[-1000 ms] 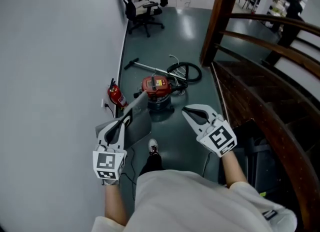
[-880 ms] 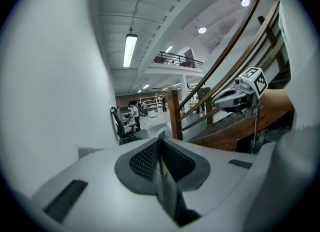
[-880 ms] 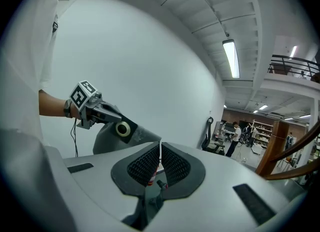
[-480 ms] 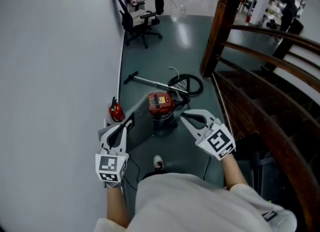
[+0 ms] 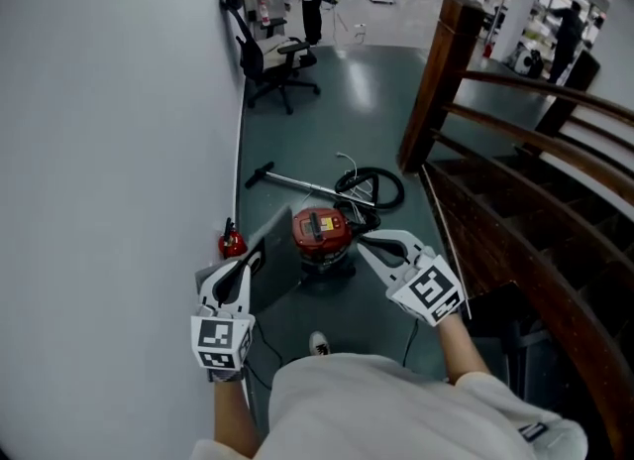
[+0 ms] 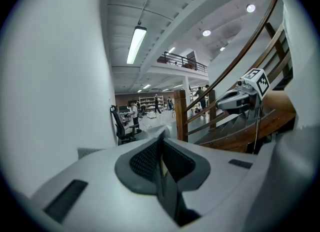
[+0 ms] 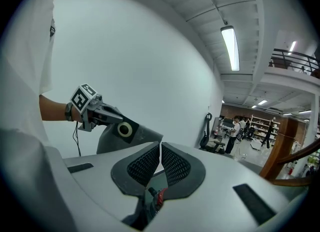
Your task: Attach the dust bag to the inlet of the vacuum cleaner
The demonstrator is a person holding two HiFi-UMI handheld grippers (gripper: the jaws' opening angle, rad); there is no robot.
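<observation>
Dust bag (image 5: pixel 275 272) is pinched in the left gripper (image 5: pixel 258 249) just left of the vacuum cleaner (image 5: pixel 319 233), which has drawn nearer (inlet not yet reached). The right gripper (image 5: pixel 366 241) has its jaws pressed together, empty.

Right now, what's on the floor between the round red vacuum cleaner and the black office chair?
A long silver metal wand lies across the dark green floor between them, closer to the red vacuum cleaner; the head view shows it.

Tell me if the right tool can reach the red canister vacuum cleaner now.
Probably not yet. Nothing blocks it, but the shut right tool is held well above the dark floor, where the red canister vacuum cleaner stands ahead.
</observation>
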